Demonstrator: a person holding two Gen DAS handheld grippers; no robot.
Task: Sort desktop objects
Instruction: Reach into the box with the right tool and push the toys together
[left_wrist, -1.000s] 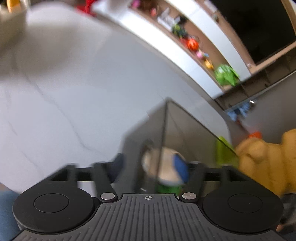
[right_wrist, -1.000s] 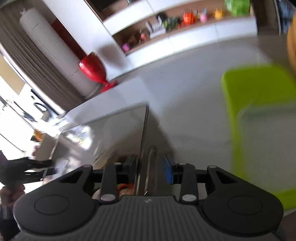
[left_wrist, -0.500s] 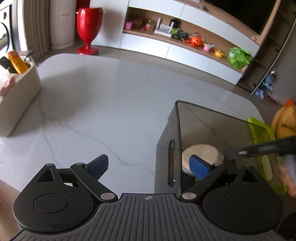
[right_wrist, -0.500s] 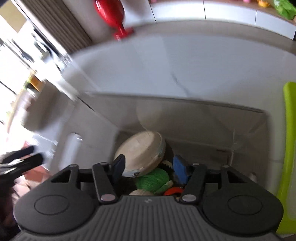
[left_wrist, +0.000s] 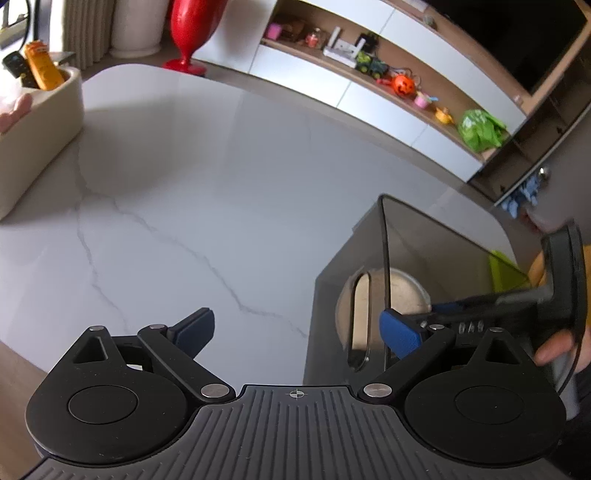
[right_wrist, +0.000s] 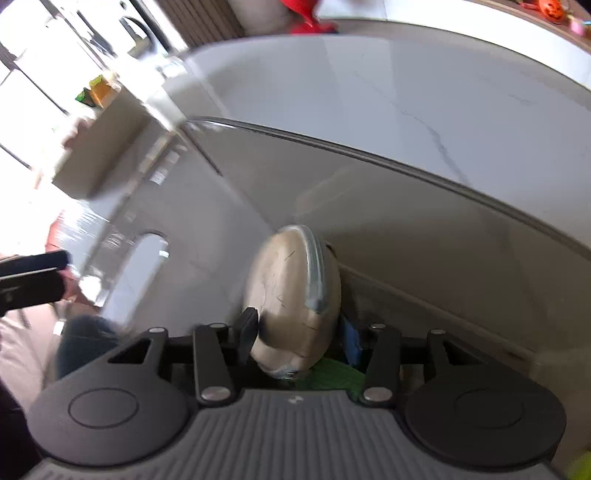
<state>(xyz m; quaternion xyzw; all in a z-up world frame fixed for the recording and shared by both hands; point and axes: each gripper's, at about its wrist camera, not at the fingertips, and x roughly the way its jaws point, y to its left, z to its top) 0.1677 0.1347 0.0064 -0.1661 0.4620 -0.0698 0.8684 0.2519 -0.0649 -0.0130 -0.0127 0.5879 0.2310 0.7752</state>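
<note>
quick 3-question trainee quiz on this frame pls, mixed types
1. True or false: the left gripper holds the beige disc.
2. Where is the disc? A) on the marble table B) inside the smoked clear bin C) in the cream caddy
3. What lies between the closing fingers of the right gripper?

Key: 1 false, its jaws are wide open around the bin wall; 2 B; 3 the disc, standing on edge.

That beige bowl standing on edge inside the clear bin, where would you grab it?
From above, across its thin width near the top edge: the beige bowl stands on edge in the clear bin, walls blocking sideways approaches. The right gripper is closing, fingers straddling it.
</note>
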